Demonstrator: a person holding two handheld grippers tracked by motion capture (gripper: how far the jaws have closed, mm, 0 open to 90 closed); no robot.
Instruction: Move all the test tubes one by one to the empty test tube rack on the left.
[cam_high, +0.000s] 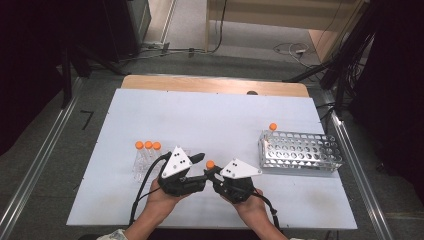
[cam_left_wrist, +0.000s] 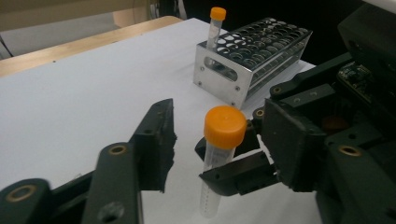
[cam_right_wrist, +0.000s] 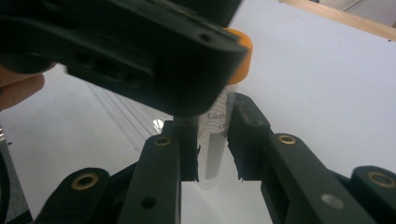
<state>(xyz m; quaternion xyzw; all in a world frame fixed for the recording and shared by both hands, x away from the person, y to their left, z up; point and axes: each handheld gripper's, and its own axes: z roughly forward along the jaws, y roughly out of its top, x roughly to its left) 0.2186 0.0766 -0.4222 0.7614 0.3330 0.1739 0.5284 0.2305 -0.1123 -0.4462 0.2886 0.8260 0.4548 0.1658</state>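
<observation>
Rack (cam_high: 300, 152) with 1 tube (cam_high: 272, 127)

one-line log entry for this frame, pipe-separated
right claw: shut on tube | left claw: open beside tube | rack: one tube in corner | three tubes at left

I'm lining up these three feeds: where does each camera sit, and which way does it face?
High view: above the person's side, looking forward and down at the table; both hands and grippers enter below.
Left gripper view: rides the left gripper, facing the rack; its own open jaws show.
Right gripper view: rides the right gripper, jaws on the held tube.
Shared: the held tube.
</observation>
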